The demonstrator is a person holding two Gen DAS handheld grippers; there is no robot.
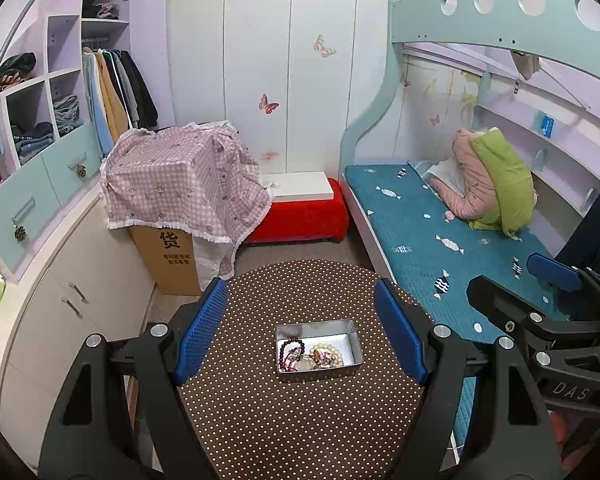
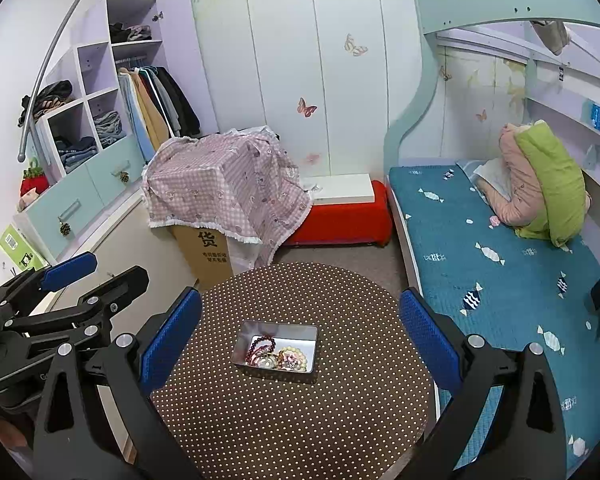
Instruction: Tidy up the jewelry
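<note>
Two claws hovered side by side above a round dotted table (image 1: 300,420), both released with nothing between their blue pads. Ahead of and below the left claw (image 1: 300,336) and the right claw (image 2: 300,340) sat an open tin (image 1: 352,330) of bead bracelets (image 1: 292,354), its long axis crosswise, about equally near both.

I am seeing the jewelry (image 1: 312,354) lying tangled in the tin (image 1: 350,330); single pieces are too small to tell apart. The worktop (image 1: 300,420) is running off the bottom edge in both views. The cardboard box (image 1: 168,256) is mostly hiding under the checked cloth (image 1: 180,176). The right tongs (image 1: 516,280) are cutting off at the left view's right edge.
</note>
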